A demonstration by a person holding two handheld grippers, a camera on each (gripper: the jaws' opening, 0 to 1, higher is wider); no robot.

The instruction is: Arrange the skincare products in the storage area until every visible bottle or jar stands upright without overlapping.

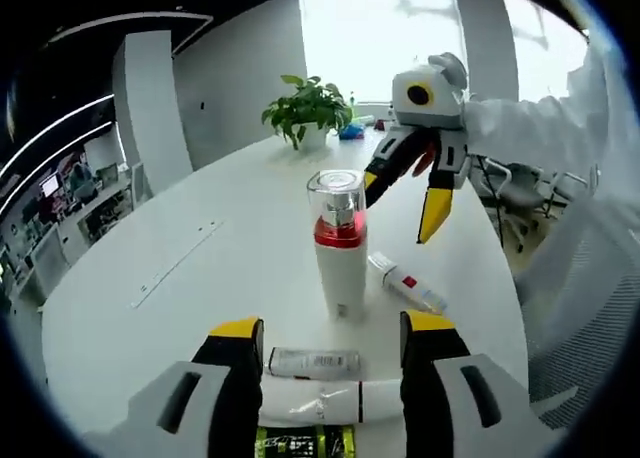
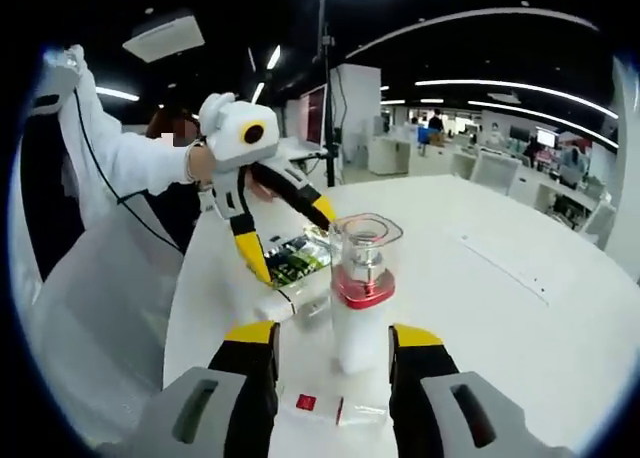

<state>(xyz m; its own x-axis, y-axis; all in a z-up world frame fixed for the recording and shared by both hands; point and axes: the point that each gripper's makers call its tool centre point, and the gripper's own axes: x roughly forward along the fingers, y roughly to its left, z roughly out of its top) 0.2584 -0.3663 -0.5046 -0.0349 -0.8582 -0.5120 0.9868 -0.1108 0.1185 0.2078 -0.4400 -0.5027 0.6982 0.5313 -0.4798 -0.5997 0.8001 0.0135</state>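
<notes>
Left gripper [image 1: 332,340] wide open, empty; two tubes [image 1: 313,362] lying between jaws, bottle [image 1: 338,243] upright just ahead. Right gripper [image 2: 330,350] open, empty; small tube [image 2: 322,405] lying between jaws (red label up). Judged next: close squarely on one tube, tip upright clear of bottle, avoid knocking it.

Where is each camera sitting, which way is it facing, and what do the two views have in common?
Left gripper view: rides on the left gripper, facing across the white table toward a potted plant and windows; its own open jaws straddle lying tubes.
Right gripper view: rides on the right gripper, facing into the office; its jaws rise at the bottom, and a white sleeve shows.
Shared: the upright spray bottle; each sees the other gripper beyond it, so the cameras roughly face each other.
</notes>
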